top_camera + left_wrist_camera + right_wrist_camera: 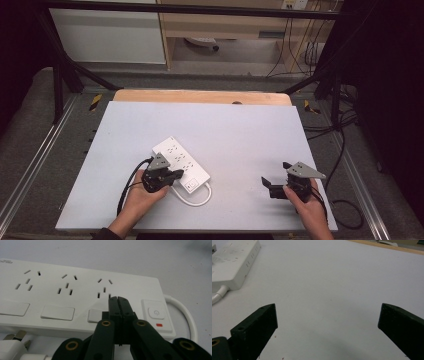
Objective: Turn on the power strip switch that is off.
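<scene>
While the left gripper (117,298) sits over the near edge of the white power strip (181,165), its jaws are pressed fully together with nothing between them. In the left gripper view the tips lie over the strip's top face, just below the third socket group and left of the power button (156,312), which has a small red mark under it. Can't tell if the tips actually touch the plastic; the angle is too shallow. A white plug (15,345) lies just beside the strip at the bottom left of that view.

Strip lies diagonally on the grey table (240,135), left of centre, with its white cord (196,199) looping off the near end.

Right gripper (272,187) is held in the right hand (307,207) near the table's near-right area, well apart from the strip. Its jaws are spread wide, holding nothing, bare table between them. The strip shows at the far upper left of the right gripper view.
</scene>
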